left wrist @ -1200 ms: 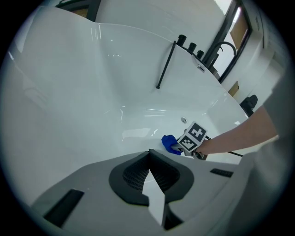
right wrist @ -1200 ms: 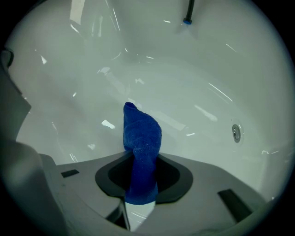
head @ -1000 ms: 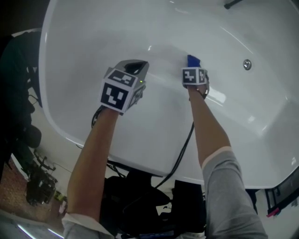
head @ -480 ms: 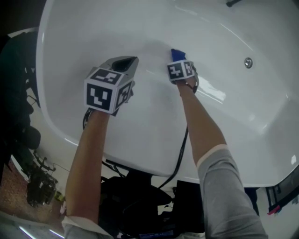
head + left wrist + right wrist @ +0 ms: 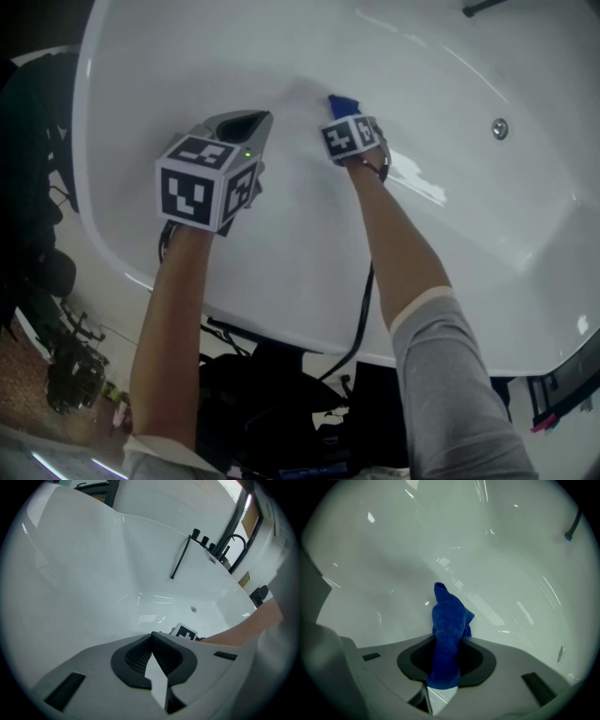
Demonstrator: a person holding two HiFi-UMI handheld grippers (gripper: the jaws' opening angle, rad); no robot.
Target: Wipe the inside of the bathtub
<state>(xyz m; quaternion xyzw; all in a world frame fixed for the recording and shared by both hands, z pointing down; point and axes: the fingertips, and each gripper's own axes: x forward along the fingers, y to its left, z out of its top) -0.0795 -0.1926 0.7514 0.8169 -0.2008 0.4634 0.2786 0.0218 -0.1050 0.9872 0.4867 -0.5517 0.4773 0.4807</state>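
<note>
One white glossy bathtub [image 5: 309, 37], one drain [image 5: 501, 128]. One blue cloth [image 5: 447, 620] sits inside the tub, clamped in the right gripper [image 5: 449, 641] jaws. Left gripper [image 5: 151, 638] jaws are closed and empty.

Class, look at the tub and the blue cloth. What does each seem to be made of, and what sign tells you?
Tub: hard, glossy white, likely acrylic or enamelled; sharp light streaks reflect off its smooth curves.
Cloth: soft blue fabric, probably microfibre or terry; its surface looks matte and nubbly, and it bunches in folds.
</note>
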